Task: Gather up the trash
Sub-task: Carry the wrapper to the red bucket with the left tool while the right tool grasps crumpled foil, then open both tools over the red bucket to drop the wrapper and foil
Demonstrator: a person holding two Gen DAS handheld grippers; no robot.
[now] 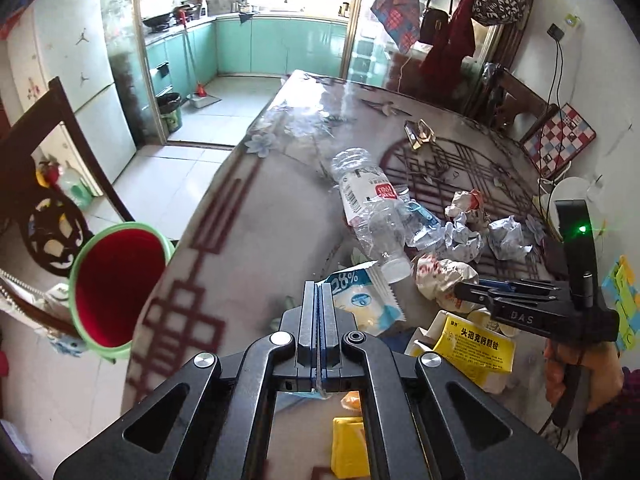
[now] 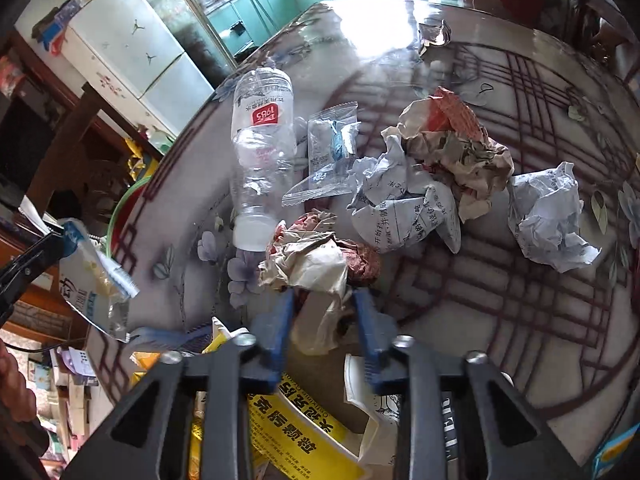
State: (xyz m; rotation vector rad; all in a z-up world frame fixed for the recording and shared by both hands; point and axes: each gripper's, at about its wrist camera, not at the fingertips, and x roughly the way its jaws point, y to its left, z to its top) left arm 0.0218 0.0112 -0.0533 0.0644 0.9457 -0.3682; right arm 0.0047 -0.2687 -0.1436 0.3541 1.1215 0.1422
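Note:
My left gripper (image 1: 318, 286) is shut on a white-and-blue snack wrapper (image 1: 362, 300), which hangs from its tips above the table's near edge. In the right wrist view the same wrapper (image 2: 90, 280) dangles from the left gripper (image 2: 60, 236) at the far left. My right gripper (image 2: 324, 300) points down at a crumpled beige-and-red paper wad (image 2: 316, 256), its blue pads on either side of the wad's near flap. From the left wrist view the right gripper (image 1: 460, 292) has its fingers close together at that wad (image 1: 444, 276).
A green-rimmed red bin (image 1: 116, 288) stands by the table's left edge. On the patterned table (image 1: 240, 240) lie a clear bottle (image 2: 262, 140), a clear sachet (image 2: 332, 152), crumpled papers (image 2: 400, 200) (image 2: 548, 216) and a yellow box (image 2: 296, 428). A dark chair (image 1: 60, 120) stands left.

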